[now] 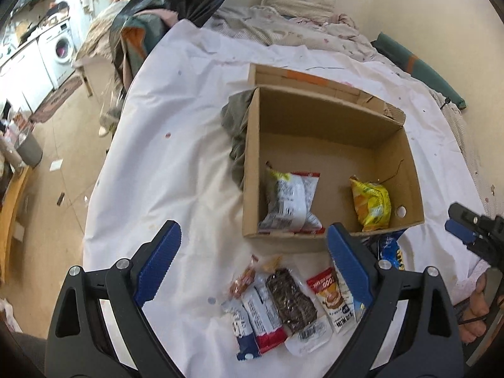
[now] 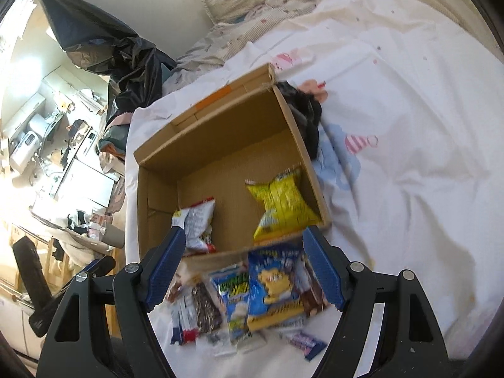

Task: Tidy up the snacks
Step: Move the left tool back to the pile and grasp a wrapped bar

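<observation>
Red-and-white sachet on the bed sheet: digits that look like "000" in its red top band, and dark Chinese characters along its lower white edge, too small to make out.
Clear wrapper of the dark seaweed-like snack: a barcode, digits unreadable.
White-and-red snack bag inside the cardboard box: small print and a barcode, unreadable.
Blue-and-yellow snack bag: lettering blurred, unreadable.

You see a plain brown cardboard box with an orange tape strip, holding a yellow packet and a white-and-red packet. Your grippers' fingers are ribbed blue on black frames, over a white sheet speckled with pink.
</observation>
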`<state>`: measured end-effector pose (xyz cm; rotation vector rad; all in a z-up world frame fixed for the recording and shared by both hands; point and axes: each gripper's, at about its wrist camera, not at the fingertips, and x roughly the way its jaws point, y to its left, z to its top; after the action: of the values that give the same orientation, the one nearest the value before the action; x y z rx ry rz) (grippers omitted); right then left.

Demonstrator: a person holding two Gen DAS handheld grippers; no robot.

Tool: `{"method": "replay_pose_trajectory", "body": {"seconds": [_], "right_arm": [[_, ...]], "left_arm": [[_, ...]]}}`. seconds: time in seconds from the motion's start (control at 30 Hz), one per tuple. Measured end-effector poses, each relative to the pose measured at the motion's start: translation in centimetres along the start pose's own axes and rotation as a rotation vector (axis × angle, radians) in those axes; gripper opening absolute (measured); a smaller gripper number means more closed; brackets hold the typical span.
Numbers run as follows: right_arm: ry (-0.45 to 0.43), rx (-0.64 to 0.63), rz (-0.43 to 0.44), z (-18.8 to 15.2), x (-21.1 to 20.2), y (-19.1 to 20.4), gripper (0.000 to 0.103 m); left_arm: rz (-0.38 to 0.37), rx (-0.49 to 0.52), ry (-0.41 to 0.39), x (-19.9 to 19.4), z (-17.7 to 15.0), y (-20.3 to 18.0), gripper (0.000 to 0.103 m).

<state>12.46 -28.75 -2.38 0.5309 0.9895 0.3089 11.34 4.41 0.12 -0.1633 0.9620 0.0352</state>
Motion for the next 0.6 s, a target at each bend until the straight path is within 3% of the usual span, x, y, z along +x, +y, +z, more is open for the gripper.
{"method": "replay_pose_trajectory", "body": {"seconds": [0.3,0.47,0.6], "right_arm": [[0.052,0.100,0.008,-1.9,0.5,-2.1,0.080],[0.082,0.153,0.002,-2.1,1.2,-3.5,0.080],[0.084,0.185,0.002,-2.1,1.3,-4.1,0.080]], "left_arm": [[0.046,-0.106,0.076,1.6,-1.3,2.8,0.092],[0.089,-0.128,0.202,5.2,-2.6,3.4,0.092],[0.084,-0.062,0.301,8.3,-3.3,1.9,0.091]]}}
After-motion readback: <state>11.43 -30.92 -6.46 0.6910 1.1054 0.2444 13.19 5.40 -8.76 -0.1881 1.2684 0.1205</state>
